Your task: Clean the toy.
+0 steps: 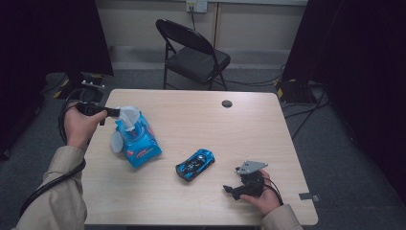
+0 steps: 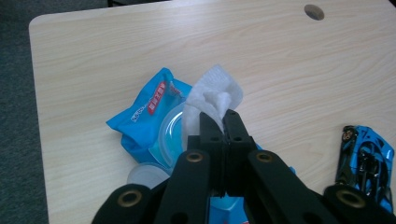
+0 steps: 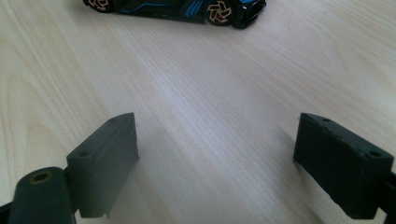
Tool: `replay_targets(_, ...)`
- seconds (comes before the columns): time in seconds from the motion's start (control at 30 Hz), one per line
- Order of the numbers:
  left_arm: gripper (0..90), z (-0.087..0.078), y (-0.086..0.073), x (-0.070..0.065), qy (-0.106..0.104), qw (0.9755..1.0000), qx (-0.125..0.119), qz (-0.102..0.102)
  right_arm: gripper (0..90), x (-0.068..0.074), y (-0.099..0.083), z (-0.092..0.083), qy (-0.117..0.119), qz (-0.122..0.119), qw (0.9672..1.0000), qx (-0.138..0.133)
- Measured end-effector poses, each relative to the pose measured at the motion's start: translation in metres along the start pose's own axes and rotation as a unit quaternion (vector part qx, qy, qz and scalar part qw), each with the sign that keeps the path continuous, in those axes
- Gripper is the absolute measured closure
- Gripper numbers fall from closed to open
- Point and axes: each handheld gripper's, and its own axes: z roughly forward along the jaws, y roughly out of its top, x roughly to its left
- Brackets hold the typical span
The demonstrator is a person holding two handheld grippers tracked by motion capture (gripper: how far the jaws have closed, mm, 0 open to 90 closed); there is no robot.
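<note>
Currently on pale wooden table [image 1: 201,120]: blue plastic wet-wipe pack [image 1: 139,141], round lid flipped open, near table's left edge. White wipe [image 2: 212,93], drawn up from pack's opening, pinched between pressed-together jaws of left gripper [image 2: 224,119]. Blue and black toy car [image 1: 195,164], right of pack, apart from it. Right gripper [image 1: 230,189], jaws spread, nothing between, low over table just right of car.

We see bare table [image 1: 201,115] across the upper middle and right of the high view; the pack [image 1: 139,141] blocks the left, the car [image 1: 195,165] the lower centre.
</note>
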Motion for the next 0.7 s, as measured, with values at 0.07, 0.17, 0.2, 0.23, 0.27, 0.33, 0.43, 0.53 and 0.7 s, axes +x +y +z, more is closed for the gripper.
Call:
replay_targets(0.07,89.6,-0.001,0.001,0.000,-0.002,1.0000,-0.001,-0.003,12.9,0.000,0.000,0.000,0.000,0.000,1.0000,0.000)
replay_targets(0.17,89.6,-0.004,0.003,-0.001,-0.005,1.0000,-0.005,-0.006,12.9,0.000,0.000,0.000,0.000,0.000,1.0000,0.000)
replay_targets(0.2,89.6,-0.005,0.004,-0.002,-0.005,1.0000,-0.005,-0.005,12.9,0.000,0.000,0.000,0.000,0.000,1.0000,0.000)
replay_targets(0.23,89.6,-0.006,0.005,-0.002,-0.003,1.0000,-0.005,-0.004,12.9,0.000,0.000,0.000,0.000,0.000,1.0000,0.000)
replay_targets(0.27,89.6,-0.008,0.006,-0.002,-0.003,1.0000,-0.006,-0.005,12.9,0.000,0.000,0.000,0.000,0.000,1.0000,0.000)
replay_targets(0.33,89.6,-0.010,0.009,-0.002,-0.004,0.9999,-0.014,-0.009,12.9,0.000,0.000,0.000,0.000,0.000,1.0000,0.000)
replay_targets(0.43,89.6,-0.015,0.013,-0.003,-0.006,0.9997,-0.022,-0.011,12.9,0.000,0.000,0.000,0.000,-0.001,1.0000,0.000)
replay_targets(0.53,89.6,-0.022,0.018,-0.005,-0.005,0.9996,-0.026,-0.007,12.9,0.000,0.000,0.000,0.000,0.000,1.0000,0.000)
replay_targets(0.7,89.6,-0.031,0.024,-0.010,-0.008,0.9993,-0.036,-0.004,12.9,0.000,0.000,0.000,0.000,0.000,1.0000,-0.001)
